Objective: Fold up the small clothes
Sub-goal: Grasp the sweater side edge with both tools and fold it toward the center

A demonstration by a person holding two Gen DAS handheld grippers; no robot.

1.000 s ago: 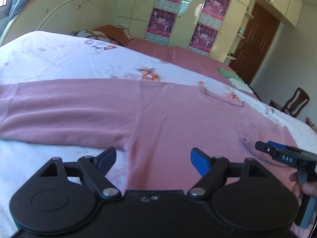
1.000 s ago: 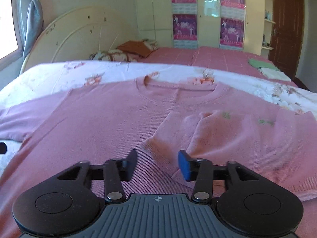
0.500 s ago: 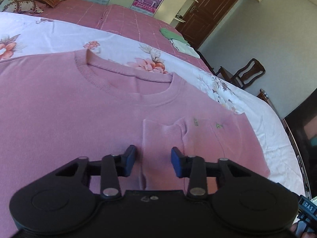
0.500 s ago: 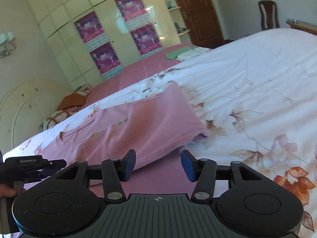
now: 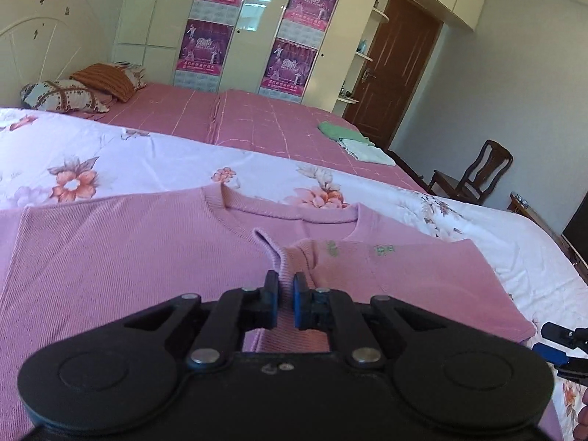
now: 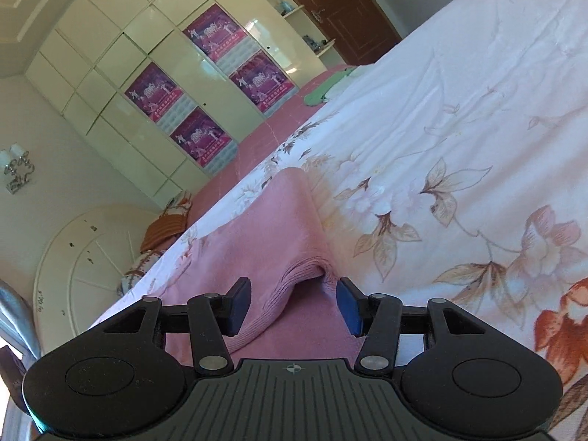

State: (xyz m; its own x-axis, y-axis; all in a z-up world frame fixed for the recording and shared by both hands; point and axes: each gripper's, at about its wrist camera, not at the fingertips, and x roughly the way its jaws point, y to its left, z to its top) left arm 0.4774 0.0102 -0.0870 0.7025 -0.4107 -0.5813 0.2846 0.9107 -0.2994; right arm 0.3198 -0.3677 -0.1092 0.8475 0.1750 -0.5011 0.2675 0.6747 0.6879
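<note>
A pink knit sweater (image 5: 121,253) lies flat on the floral bedsheet (image 5: 121,158), collar away from me, with its right sleeve folded across the chest. My left gripper (image 5: 285,303) is shut on the cuff (image 5: 273,255) of that folded sleeve. My right gripper (image 6: 290,307) is open, its jaws on either side of the sweater's folded side edge (image 6: 294,272) near the hem. The right gripper also shows at the far right of the left wrist view (image 5: 562,345).
A second bed with a pink checked cover (image 5: 257,125) lies beyond, holding folded green and white clothes (image 5: 352,141) and pillows (image 5: 62,95). A wardrobe (image 5: 250,29), a brown door (image 5: 397,70) and a wooden chair (image 5: 474,172) stand behind.
My left gripper has closed on the sleeve cuff. My right gripper has moved closer to the sweater's folded side edge and tilted, still open.
</note>
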